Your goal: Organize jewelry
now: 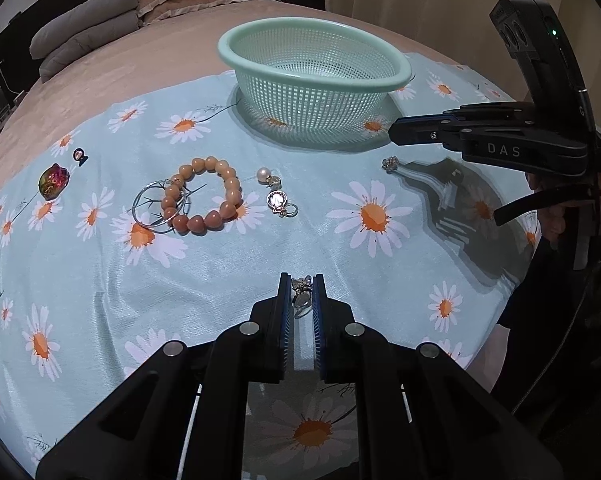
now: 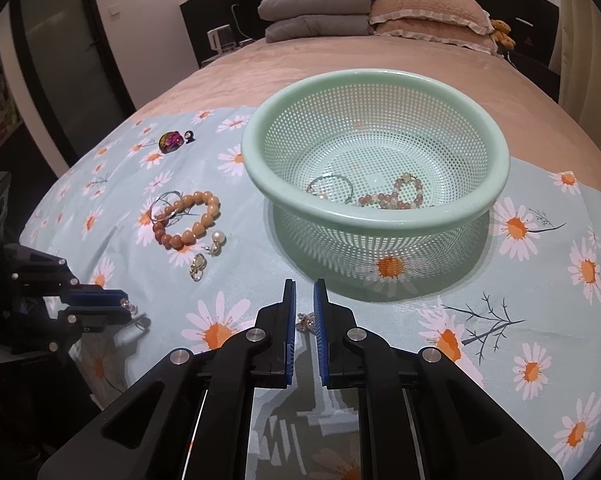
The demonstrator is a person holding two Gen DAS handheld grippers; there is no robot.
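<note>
My left gripper (image 1: 302,279) is shut on a small silver earring (image 1: 301,298), held a little above the daisy cloth; the right wrist view shows this left gripper (image 2: 122,307) at the left edge. My right gripper (image 2: 303,285) is shut with nothing in its pads. A small crystal earring (image 2: 306,322) shows through the gap and lies on the cloth. In the left wrist view that crystal earring (image 1: 390,163) sits just below the right gripper (image 1: 394,132). The mint green basket (image 2: 376,220) holds a silver bangle (image 2: 330,188) and a beaded bracelet (image 2: 396,196).
An orange bead bracelet (image 1: 204,200), silver hoops (image 1: 156,208), a pearl earring (image 1: 264,176) and a round pendant (image 1: 278,200) lie on the cloth left of the basket (image 1: 228,54). An iridescent brooch (image 1: 53,182) lies further left. Pillows sit behind.
</note>
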